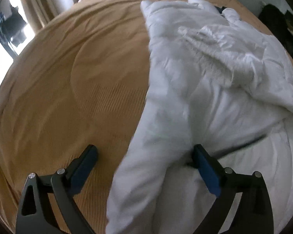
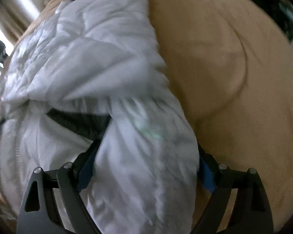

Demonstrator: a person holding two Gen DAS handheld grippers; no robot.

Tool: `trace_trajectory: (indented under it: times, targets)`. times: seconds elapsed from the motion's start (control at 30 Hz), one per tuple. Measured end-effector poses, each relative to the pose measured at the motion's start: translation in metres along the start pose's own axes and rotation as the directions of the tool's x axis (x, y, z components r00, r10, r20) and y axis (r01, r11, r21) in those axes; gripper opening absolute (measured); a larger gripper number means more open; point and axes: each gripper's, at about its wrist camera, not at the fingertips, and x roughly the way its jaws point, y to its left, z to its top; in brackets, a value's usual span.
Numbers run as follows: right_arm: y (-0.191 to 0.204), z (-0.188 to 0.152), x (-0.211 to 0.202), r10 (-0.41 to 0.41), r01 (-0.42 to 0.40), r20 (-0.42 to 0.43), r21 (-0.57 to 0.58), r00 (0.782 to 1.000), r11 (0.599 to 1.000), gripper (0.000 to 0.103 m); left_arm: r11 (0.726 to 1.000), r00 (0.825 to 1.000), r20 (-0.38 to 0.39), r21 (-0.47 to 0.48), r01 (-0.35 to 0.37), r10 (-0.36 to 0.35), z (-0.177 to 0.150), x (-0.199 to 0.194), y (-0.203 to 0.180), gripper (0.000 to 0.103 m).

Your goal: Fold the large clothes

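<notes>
White padded quilted jacket (image 1: 205, 74) is spread on the tan ribbed bedspread (image 1: 68, 81), giving a flat folding surface. Left gripper (image 1: 144, 154) and right gripper (image 2: 146, 156) straddle bulky sleeves, jaws spread wide, apparently ungripped.

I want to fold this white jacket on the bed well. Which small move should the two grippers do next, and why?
Probably close both on the sleeves. The left gripper and right gripper stand open, each with a puffy sleeve of the white jacket between its fingers, not yet pinched, over the tan bedspread.
</notes>
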Motion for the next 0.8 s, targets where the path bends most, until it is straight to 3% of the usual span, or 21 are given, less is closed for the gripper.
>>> trace_trajectory:
  times: [0.1,0.23,0.5,0.73,0.77,0.8]
  targets:
    - [-0.012,-0.015,-0.009,0.071,-0.071,0.008,0.069,0.997,0.995,0.089,1.0,1.0,0.003,-0.006,0.02,-0.02,-0.022,-0.008,0.005,0.098]
    - [-0.013,-0.04,-0.02,0.153,-0.154,0.023,0.091,0.988,0.984,0.089,0.986,0.99,0.009,-0.094,0.14,-0.139,-0.031,-0.017,0.021,0.097]
    - [-0.009,-0.108,-0.031,0.165,-0.166,0.014,0.043,0.986,0.985,0.089,0.974,0.978,-0.002,-0.082,0.209,-0.21,-0.079,-0.031,0.028,0.097]
    - [0.009,-0.138,-0.044,0.19,-0.191,0.048,0.01,0.981,0.982,0.086,0.949,0.958,0.011,-0.134,0.284,-0.285,-0.122,-0.047,0.025,0.097]
    - [0.009,-0.141,-0.044,0.204,-0.204,0.055,0.009,0.978,0.979,0.076,0.947,0.956,0.02,-0.134,0.293,-0.293,-0.127,-0.048,0.025,0.092]
    - [0.009,-0.142,-0.043,0.215,-0.216,0.057,0.016,0.975,0.976,0.067,0.945,0.954,0.032,-0.134,0.298,-0.297,-0.135,-0.05,0.023,0.077]
